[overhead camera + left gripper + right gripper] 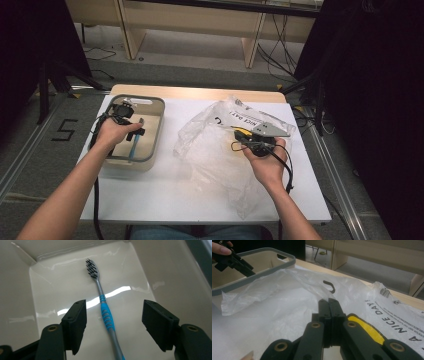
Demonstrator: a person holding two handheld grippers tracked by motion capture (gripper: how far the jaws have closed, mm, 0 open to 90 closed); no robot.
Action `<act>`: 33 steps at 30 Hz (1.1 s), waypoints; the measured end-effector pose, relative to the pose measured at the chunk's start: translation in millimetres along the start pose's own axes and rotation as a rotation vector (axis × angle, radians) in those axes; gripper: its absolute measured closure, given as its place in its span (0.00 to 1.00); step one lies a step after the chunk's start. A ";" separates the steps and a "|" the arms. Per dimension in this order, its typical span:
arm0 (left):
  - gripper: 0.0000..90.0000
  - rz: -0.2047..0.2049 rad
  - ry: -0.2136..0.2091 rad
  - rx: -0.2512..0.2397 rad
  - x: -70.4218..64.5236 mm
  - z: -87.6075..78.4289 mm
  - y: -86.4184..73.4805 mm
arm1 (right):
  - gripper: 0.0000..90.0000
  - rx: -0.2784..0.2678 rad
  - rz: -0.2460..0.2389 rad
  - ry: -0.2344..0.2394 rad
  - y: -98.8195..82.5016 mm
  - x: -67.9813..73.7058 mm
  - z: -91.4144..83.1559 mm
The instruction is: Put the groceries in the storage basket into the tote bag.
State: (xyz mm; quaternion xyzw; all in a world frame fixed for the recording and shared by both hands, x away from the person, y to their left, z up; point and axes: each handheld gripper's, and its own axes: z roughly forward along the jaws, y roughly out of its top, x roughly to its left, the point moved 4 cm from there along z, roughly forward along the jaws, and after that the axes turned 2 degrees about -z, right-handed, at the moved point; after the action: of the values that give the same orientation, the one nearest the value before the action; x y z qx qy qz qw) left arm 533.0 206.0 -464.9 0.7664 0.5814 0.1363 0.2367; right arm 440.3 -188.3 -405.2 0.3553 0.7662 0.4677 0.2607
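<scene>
While the left gripper [113, 322] is hanging over the bin [159, 131] with its jaws standing wide on either side of the toothbrush [105, 312], nothing is being pinched yet: the pads are clear of the handle on both sides. The toothbrush is lying flat on the glossy bin floor, bristles pointing away from the gripper, its blue ribbed grip sitting right between the jaws. It is looking light and stiff, a thin plastic stick that should lift with no effort, though the smooth grey shaft is likely slippery and could roll or skate on the shiny floor if it gets nudged from one side. The ribbed blue section is probably the best place to take hold, since the rubbery ridges should be giving the pads some bite and it sits near the middle for balance. The right gripper [329, 305] is resting on the clear plastic bag [210, 145] beside the bin, its jaws pressed together; whether a fold of film is caught between them is hard to tell
</scene>
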 end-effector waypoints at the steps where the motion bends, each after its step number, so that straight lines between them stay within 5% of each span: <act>1: 0.42 -0.003 0.003 0.010 1.3 2.0 -0.4 | 1.00 0.001 0.000 0.000 -0.1 -0.2 0.0; 18: 0.54 -0.006 0.015 0.154 5.3 30.1 -4.6 | 1.00 0.001 -0.002 -0.002 -0.7 0.0 1.1; 33: 0.68 0.012 0.046 0.181 0.7 35.5 -4.3 | 1.00 0.008 -0.006 0.000 -1.4 0.6 1.9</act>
State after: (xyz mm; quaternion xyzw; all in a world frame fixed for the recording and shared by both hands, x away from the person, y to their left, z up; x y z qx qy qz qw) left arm 546.9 200.3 -497.4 0.7849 0.5920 0.1020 0.1522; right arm 441.0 -187.3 -407.4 0.3539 0.7691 0.4640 0.2607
